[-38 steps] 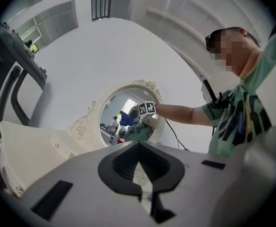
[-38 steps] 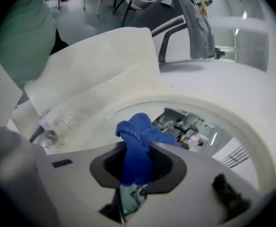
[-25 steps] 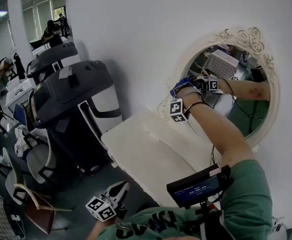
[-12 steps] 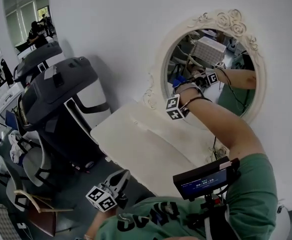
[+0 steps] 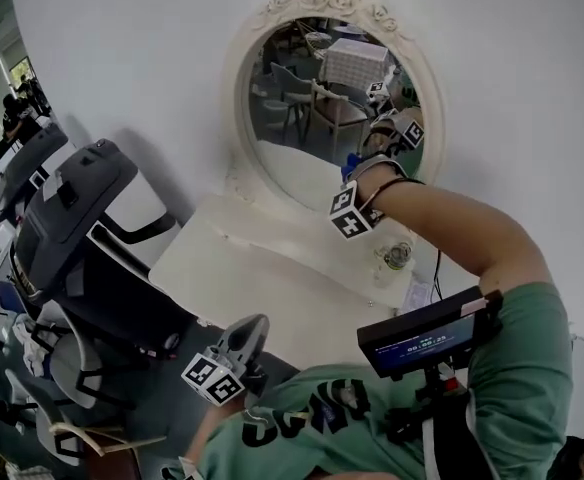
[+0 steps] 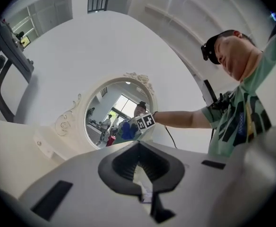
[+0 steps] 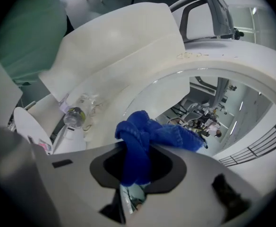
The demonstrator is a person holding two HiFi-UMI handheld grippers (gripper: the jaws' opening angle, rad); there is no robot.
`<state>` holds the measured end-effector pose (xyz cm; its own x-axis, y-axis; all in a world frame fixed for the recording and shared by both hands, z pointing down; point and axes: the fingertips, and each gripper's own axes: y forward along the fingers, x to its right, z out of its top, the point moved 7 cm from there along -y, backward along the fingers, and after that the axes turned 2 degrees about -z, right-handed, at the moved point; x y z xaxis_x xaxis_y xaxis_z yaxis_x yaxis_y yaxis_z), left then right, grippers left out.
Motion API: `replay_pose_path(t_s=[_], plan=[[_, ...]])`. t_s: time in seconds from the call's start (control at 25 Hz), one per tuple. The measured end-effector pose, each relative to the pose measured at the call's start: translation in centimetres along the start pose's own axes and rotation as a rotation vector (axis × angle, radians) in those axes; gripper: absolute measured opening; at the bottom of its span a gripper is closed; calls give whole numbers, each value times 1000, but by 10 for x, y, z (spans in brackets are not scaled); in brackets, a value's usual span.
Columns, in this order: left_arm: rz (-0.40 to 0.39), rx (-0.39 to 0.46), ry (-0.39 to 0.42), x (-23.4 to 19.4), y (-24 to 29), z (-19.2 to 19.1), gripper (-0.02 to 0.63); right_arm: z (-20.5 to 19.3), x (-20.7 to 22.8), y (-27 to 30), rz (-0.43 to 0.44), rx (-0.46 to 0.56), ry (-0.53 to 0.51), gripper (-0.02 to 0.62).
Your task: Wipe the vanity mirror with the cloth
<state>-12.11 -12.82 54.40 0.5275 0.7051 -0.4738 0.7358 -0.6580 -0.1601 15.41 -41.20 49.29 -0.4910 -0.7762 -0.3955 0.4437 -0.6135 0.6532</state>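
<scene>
Two claws in view. Right claw (image 7: 137, 143) is clamped on the blue cloth (image 7: 150, 134): one end is pinched between the jaws, the rest bunches out past the tips against the vanity mirror (image 5: 312, 98), at the glass's lower right edge. Left claw (image 6: 139, 148) hangs low beside the white bench (image 5: 252, 278), well away from the mirror, jaws together, nothing between them.

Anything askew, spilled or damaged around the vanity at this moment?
Nothing stands out. The right gripper holds the blue cloth at the lower right edge of the oval mirror, whose glass and frame look intact. A small clear bottle sits on the vanity top, no spill visible. The left gripper hangs low, shut and empty.
</scene>
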Motion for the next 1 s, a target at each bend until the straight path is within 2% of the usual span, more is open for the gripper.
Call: replay_pose_path(t_s=[0.2,0.52,0.6,0.72,0.84,1.0], plan=[[-21,-5,2,-5,6,-3,6,-9,-30,17,208,-59,20,80],[53,14,-14,4,-21,-5,6,-16,-32,5,266,-75,-29,80],[74,17,-21,9,-30,-6,6,-8,-20,-9,225,-23,-13,81],[100,26,-24,18,-38,-6,6,16,19,-34,77,103,23,81],[143,43,-27,-2,-60,-4,6,74,75,-41,-119,201,-4,81],[226,61,-36,-33,-103,3,6,143,144,-31,-344,222,-69,81]])
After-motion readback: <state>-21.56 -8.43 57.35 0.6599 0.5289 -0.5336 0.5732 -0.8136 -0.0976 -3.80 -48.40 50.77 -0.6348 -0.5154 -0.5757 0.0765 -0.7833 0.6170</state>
